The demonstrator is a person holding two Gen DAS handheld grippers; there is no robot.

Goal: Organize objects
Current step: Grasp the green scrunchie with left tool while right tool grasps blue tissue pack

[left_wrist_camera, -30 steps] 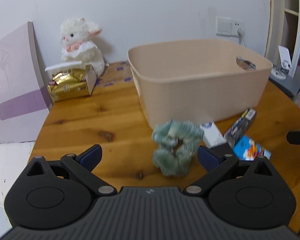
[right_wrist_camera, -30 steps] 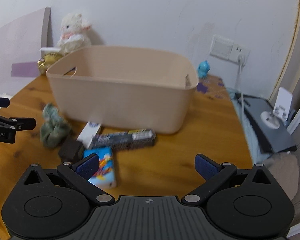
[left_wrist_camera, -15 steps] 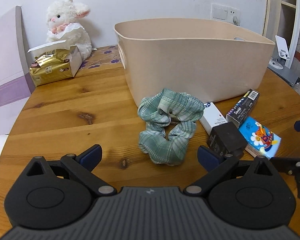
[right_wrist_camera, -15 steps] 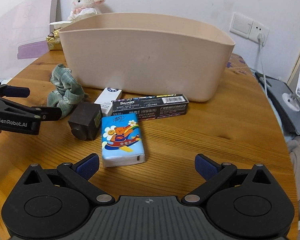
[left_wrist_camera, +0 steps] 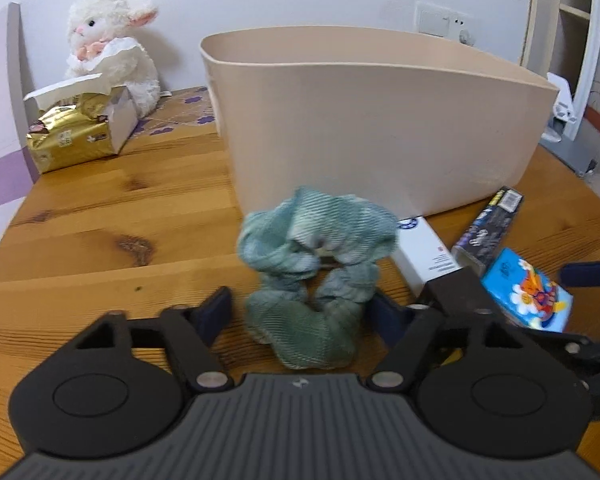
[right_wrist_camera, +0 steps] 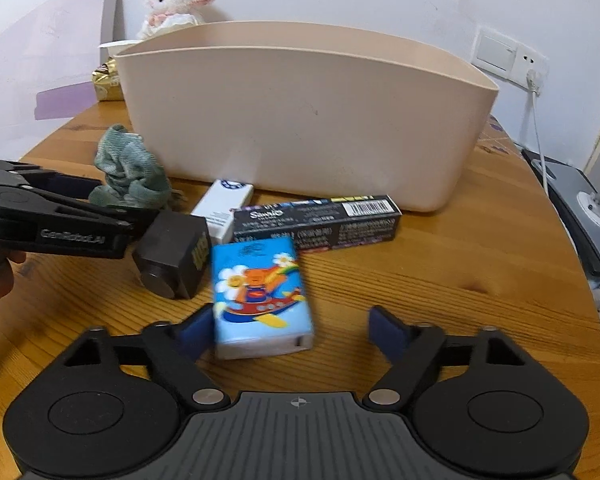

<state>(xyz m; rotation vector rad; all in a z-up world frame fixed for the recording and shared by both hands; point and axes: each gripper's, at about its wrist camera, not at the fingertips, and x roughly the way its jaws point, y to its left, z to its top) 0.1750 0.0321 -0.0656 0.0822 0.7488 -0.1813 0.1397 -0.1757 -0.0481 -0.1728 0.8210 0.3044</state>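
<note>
A green scrunchie [left_wrist_camera: 312, 276] lies on the wooden table in front of a beige bin [left_wrist_camera: 380, 120]. My left gripper [left_wrist_camera: 302, 314] is open, its fingers either side of the scrunchie's near end. A blue cartoon tissue pack [right_wrist_camera: 256, 300] lies between the open fingers of my right gripper [right_wrist_camera: 292, 330], close to the left finger. Beside it are a dark grey block [right_wrist_camera: 174, 254], a white box [right_wrist_camera: 222, 210] and a long black box [right_wrist_camera: 320, 220]. The bin [right_wrist_camera: 300, 120] stands behind them.
A white plush lamb [left_wrist_camera: 112, 48] and a gold tissue box [left_wrist_camera: 80, 128] stand at the table's back left. A purple-and-white board [right_wrist_camera: 48, 80] leans at the left. A wall socket with a cord [right_wrist_camera: 532, 68] and a grey device [right_wrist_camera: 580, 208] are at the right.
Both grippers have moved forward and lower. The left one now straddles the scrunchie's near end; the right one has closed in on the tissue pack. Both stay open.
</note>
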